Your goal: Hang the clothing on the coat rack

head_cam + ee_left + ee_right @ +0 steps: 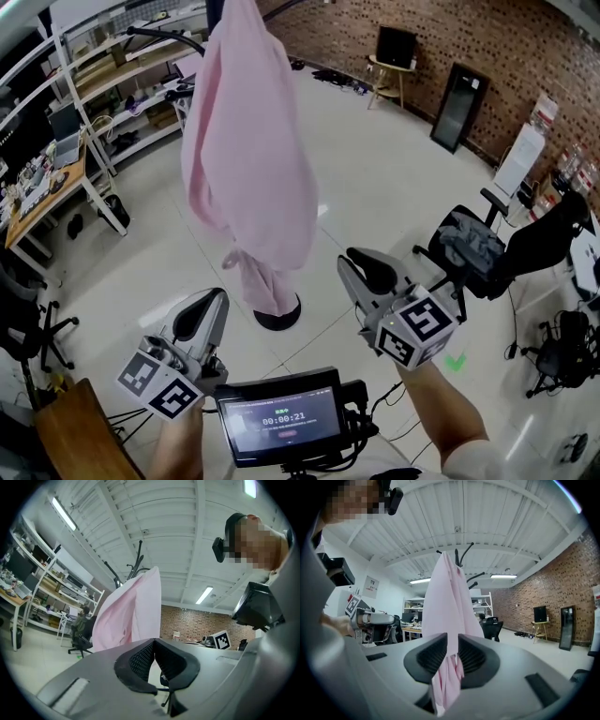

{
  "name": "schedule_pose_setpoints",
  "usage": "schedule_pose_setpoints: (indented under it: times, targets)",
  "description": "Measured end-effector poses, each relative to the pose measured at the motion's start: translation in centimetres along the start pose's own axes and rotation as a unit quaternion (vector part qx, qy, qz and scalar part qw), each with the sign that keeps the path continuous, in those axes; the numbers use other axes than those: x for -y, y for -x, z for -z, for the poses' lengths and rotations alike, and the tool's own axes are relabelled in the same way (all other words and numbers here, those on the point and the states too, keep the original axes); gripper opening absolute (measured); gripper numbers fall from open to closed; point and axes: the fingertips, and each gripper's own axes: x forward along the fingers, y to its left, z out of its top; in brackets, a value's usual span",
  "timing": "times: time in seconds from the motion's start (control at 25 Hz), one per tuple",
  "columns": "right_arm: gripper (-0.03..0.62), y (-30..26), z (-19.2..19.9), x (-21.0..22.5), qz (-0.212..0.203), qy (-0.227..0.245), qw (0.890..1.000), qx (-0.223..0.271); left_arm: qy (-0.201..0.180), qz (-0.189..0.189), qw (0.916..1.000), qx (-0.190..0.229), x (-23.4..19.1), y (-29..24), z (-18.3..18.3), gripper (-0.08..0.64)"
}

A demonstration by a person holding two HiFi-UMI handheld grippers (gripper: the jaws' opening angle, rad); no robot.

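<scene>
Pink garment (248,159) draped over the rack (461,555), long axis vertical. Its top sits at the hooks. It widens at mid-height and gathers below into a narrow tail that points straight down at the black round base (277,317) on the pale floor (375,187). Dark hook arms stick out above the cloth in both gripper views.

Holders, from the head view: white shelves (122,84) at upper left carry boxes and small gear, too small to name. The desk (42,192) beside them is crowded with equipment. The black chair (478,253) at right has a grey bundle (467,239) lying in its seat.

Your left gripper (153,644) has its jaws pressed together with nothing between them; the garment hangs beyond it, apart. Your right gripper (453,644) has its jaws a narrow gap apart. Pink cloth shows through that gap, but the head view places this gripper to the right of the tail and clear of it — nothing is pinched. Both grippers point roughly level towards the rack, one on each side of the small timer screen (281,417) at the lower edge.
</scene>
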Motion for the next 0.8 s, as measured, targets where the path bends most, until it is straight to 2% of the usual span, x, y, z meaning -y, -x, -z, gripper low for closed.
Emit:
schedule_pose_setpoints:
  times: [0.4, 0.8]
  targets:
    - [0.063, 2.1, 0.5, 2.3, -0.031, -0.002, 0.999, -0.007, -0.006, -0.025, 0.9997, 0.005, 3.0, -2.3, 1.1, 0.003]
    - [0.061, 2.1, 0.6, 1.4, -0.046, -0.005, 0.999, -0.007, -0.005, -0.036, 0.9993, -0.003, 3.3, -1.9, 1.7, 0.003]
